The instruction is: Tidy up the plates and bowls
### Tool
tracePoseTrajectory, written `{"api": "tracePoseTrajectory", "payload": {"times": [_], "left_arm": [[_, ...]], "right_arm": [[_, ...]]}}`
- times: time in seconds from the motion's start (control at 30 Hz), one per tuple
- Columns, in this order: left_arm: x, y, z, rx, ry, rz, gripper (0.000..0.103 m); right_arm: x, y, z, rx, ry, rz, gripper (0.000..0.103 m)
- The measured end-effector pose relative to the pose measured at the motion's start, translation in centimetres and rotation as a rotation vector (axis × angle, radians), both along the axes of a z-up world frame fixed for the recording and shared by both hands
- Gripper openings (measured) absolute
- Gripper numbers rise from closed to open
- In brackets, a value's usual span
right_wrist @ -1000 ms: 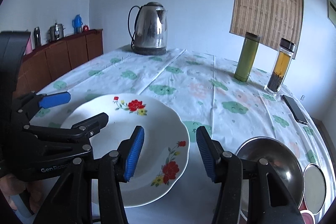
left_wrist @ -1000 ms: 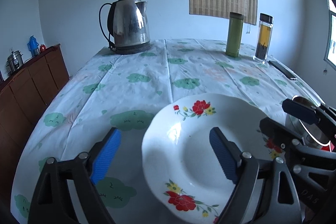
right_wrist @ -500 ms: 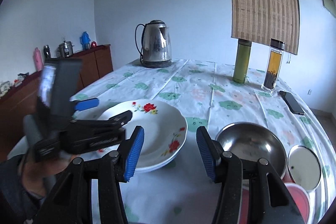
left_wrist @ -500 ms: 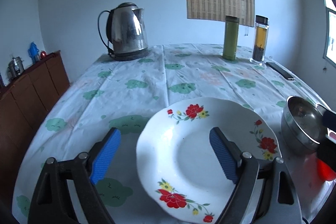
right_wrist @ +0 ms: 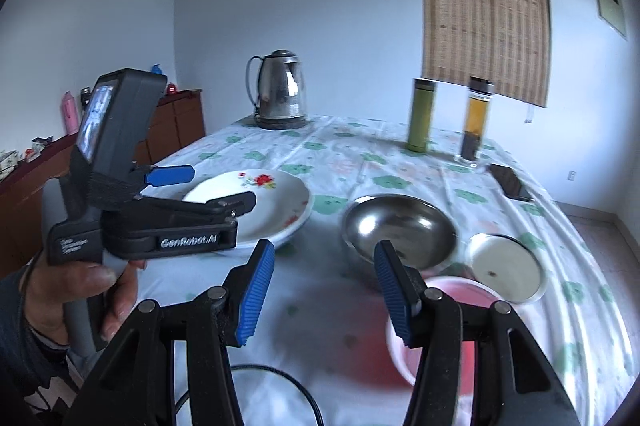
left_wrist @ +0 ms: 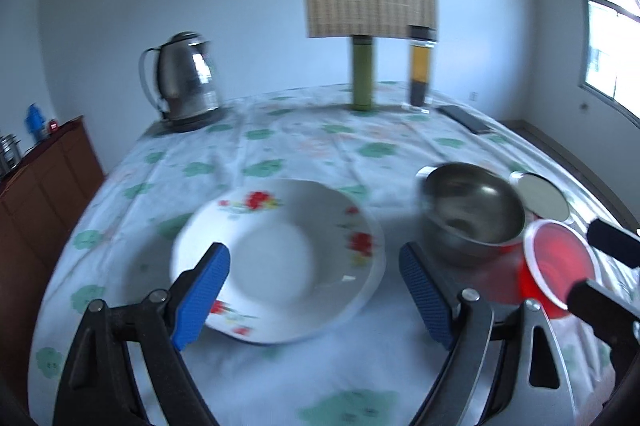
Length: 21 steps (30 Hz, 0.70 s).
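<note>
Both hand-held grippers spread, empty: left hand-held gripper (left_wrist: 314, 290) wide, right hand-held gripper (right_wrist: 324, 292) abt halfway. Flowered plate (left_wrist: 280, 258) on surface (left_wrist: 320, 146); steel bowl (left_wrist: 472, 210) at its 3 o'clock, red bowl (left_wrist: 558, 268) nxt to that.

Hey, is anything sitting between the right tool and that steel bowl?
Nothing visible. The right tool hangs open above bare tablecloth, and the steel bowl lies just beyond its fingertips. The red bowl sits nearer, off to the right.
</note>
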<state>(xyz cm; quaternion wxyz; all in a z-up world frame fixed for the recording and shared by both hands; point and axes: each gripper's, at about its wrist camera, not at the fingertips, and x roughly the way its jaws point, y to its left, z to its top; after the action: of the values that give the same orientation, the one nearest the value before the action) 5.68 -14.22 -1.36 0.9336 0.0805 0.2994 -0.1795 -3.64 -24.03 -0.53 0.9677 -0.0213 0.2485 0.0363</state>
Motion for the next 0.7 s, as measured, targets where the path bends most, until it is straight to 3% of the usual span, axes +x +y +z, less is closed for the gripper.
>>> {"api": "tracePoseTrajectory", "payload": {"times": [0.37,0.7], "left_arm": [[-3.5,-7.2,-0.3,-0.027,0.078,-0.174,0.088],[-5.1,-12.0,-1.7,0.016,0.116,-0.254,0.087]], "right_arm": [[-3.6,-6.6,-0.9,0.004,0.039,-0.160,0.055],[-4.0,-12.2,-3.0,0.057,0.092,-0.280,0.055]]}}
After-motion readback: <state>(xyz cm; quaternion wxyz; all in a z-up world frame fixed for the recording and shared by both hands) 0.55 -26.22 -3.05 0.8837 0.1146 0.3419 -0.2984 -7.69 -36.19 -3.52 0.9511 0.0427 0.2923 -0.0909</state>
